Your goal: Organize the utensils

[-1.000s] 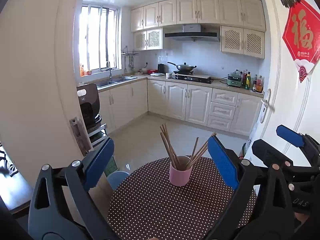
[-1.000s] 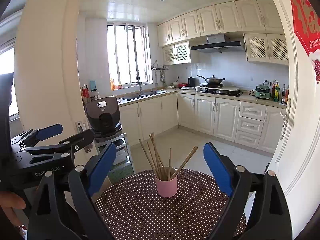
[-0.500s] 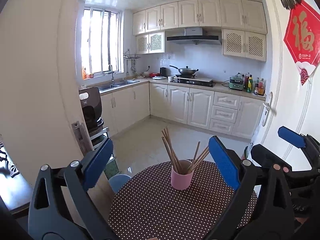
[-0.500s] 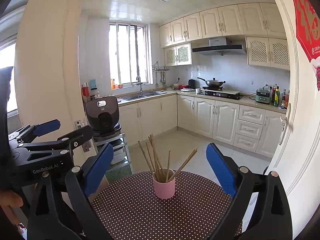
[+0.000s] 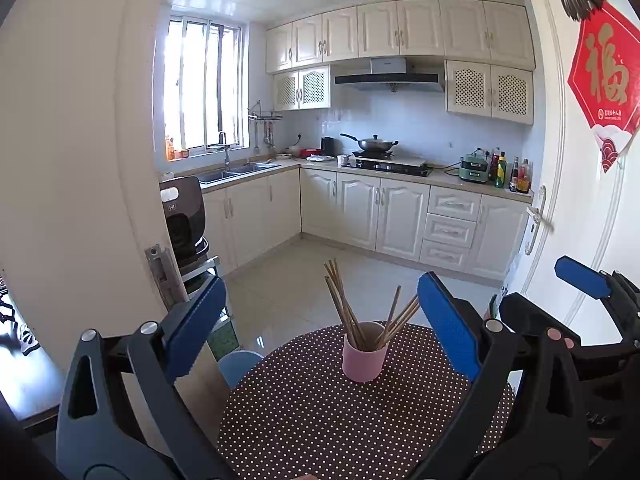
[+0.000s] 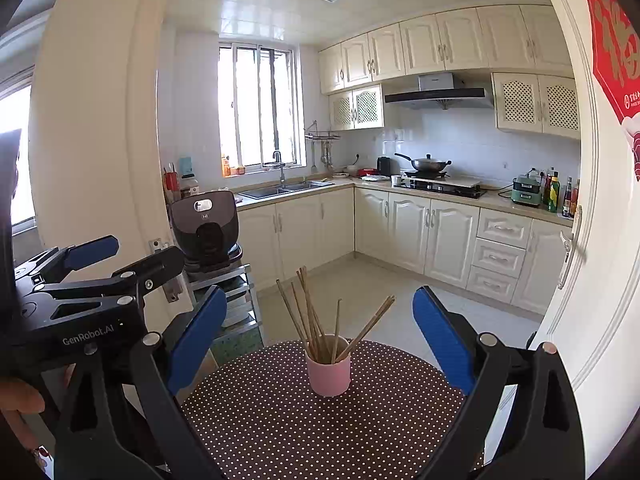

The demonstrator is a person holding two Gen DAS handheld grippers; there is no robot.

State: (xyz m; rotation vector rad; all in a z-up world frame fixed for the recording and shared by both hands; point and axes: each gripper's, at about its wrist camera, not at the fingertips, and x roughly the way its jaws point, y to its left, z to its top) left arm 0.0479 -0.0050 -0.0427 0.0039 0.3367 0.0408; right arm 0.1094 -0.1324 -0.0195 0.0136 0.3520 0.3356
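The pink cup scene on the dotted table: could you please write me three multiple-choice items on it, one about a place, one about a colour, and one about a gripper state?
1. Where do the chopsticks stand?
A. In the pink cup
B. Flat on the table
C. In the sink

2. What colour are the pads on the fingers?
A. Red
B. Blue
C. Green

3. How is the right gripper?
A. Shut on the cup
B. Shut on a chopstick
C. Open and holding nothing

Answers: 1 A, the sticks fan out of the cup's mouth. 2 B, both wrist views show blue pads. 3 C, its fingers stand wide apart on either side of the cup, touching nothing; the left gripper is the same.
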